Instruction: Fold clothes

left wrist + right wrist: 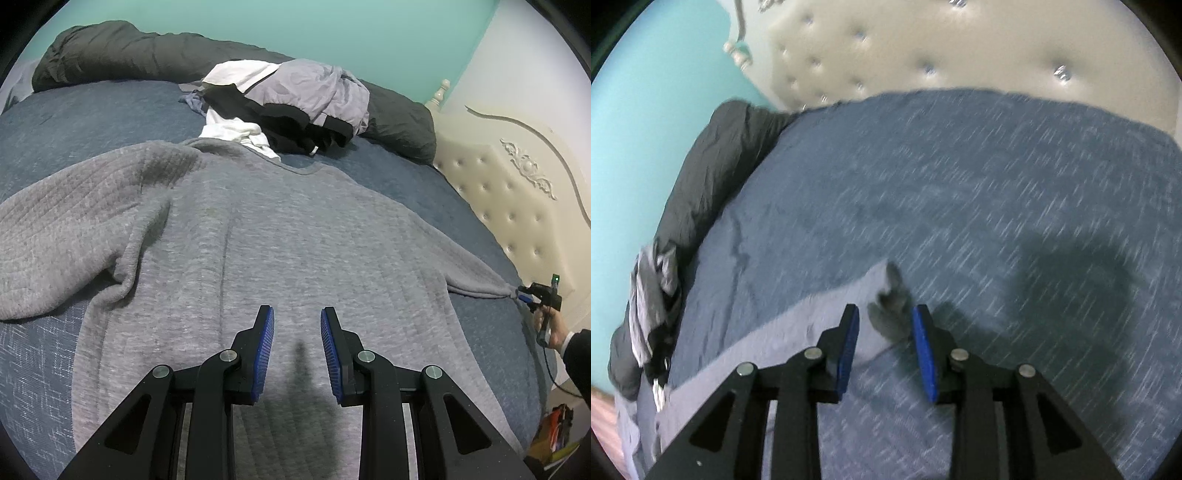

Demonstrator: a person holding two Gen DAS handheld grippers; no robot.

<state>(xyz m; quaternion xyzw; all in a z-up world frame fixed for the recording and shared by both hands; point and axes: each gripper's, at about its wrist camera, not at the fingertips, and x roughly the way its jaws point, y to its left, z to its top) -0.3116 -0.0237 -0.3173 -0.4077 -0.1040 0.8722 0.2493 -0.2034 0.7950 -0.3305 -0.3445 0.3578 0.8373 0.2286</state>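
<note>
Hovering over a grey sweater (258,236) spread on the blue bedspread (92,110), the left gripper (297,325) has its jaws spread and empty; the hem is cut off below. From the right wrist, blurred, the right gripper (885,321) stands parted around the sleeve cuff (892,310); contact unclear.

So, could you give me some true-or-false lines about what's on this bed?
1. The grey knitted sweater lies spread on the blue bed cover. True.
2. The left tool is clamped on the sweater. False: its fingers stand apart.
3. A pile of mixed clothes lies beyond the sweater's collar. True.
4. The right tool is at the sweater's collar. False: it is at a sleeve end.
</note>
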